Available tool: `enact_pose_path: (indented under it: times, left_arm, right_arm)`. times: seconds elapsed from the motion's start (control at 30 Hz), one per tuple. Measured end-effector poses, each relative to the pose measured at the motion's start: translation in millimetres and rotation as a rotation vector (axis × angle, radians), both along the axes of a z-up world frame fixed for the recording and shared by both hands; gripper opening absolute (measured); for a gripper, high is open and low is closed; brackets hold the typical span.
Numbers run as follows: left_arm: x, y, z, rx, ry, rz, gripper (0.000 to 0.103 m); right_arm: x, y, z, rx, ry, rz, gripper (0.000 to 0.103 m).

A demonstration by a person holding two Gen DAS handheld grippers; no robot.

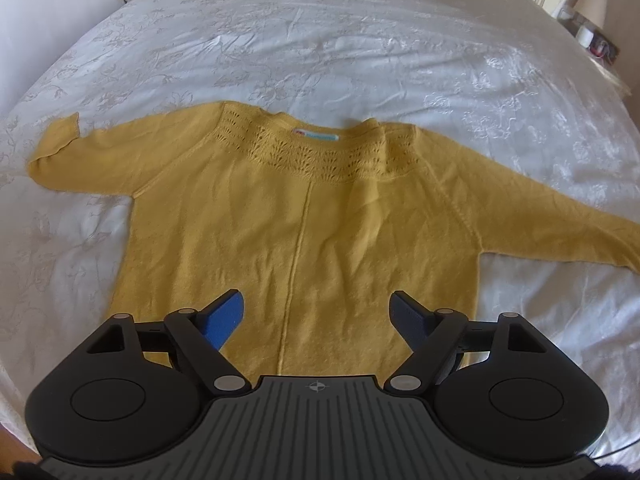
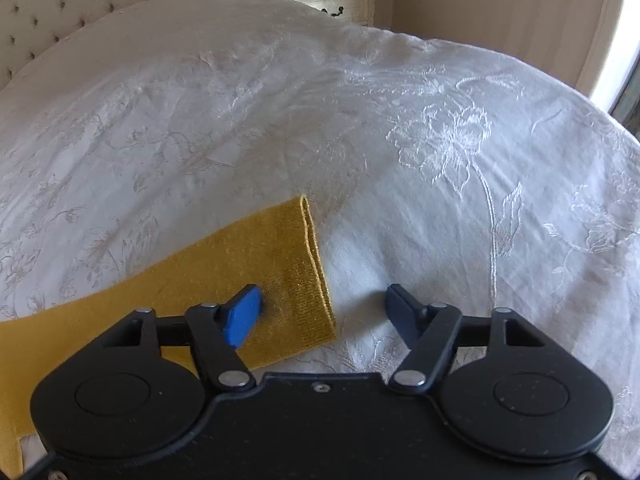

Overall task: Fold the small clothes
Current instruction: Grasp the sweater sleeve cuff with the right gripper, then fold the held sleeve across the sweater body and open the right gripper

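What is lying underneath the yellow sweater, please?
The yellow sweater lies flat on a white embroidered bedspread, visible all around it. Whatever lies directly beneath the fabric is covered.

Mustard knit sweater (image 1: 304, 216) lying flat, sleeves spread, on white bedspread (image 1: 320, 48)

White embroidered bedspread (image 1: 360, 40) under flat yellow sweater (image 1: 320, 208)

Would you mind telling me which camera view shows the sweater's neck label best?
The left wrist view: the neck label lies in plain sight inside the collar of the yellow sweater, which is spread flat. The right wrist view shows only one sleeve and its cuff, no label.
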State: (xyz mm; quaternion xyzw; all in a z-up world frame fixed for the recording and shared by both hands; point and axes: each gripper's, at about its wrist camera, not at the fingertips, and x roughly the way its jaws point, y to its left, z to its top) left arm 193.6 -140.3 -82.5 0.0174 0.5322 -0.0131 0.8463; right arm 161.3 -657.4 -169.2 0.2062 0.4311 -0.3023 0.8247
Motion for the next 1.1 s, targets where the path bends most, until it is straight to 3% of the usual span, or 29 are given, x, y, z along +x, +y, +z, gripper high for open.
enact_pose_path:
  times: [0.03,0.1,0.13,0.27,0.4,0.7,0.9,1.1]
  left_arm:
    - [0,4,-1,0.005,0.004,0.005,0.076]
    - [1,12,-3,0.014,0.01,0.017,0.075]
    - [1,17,-4,0.016,0.01,0.023,0.074]
    - [6,41,-8,0.043,-0.006,0.029,0.066]
    - [15,67,-13,0.048,-0.019,-0.006,0.062]
    - [31,152,-16,-0.015,0.002,-0.02,0.061]
    - [35,209,-19,-0.007,0.008,-0.004,0.061]
    - [37,255,-22,-0.006,0.012,0.031,0.061]
  right_arm:
    - [0,-1,-1,0.006,-0.004,-0.004,0.053]
    - [-1,-1,1,0.031,-0.025,-0.008,0.023]
    - [-1,-1,4,0.064,-0.047,-0.006,0.014]
    - [4,8,25,0.122,-0.119,-0.002,0.014]
    - [18,46,64,0.132,-0.189,0.061,0.014]
    - [74,202,140,0.216,-0.326,0.273,0.009]
    - [118,318,147,0.307,-0.355,0.444,0.009]
    - [148,423,122,0.404,-0.309,0.564,0.009]
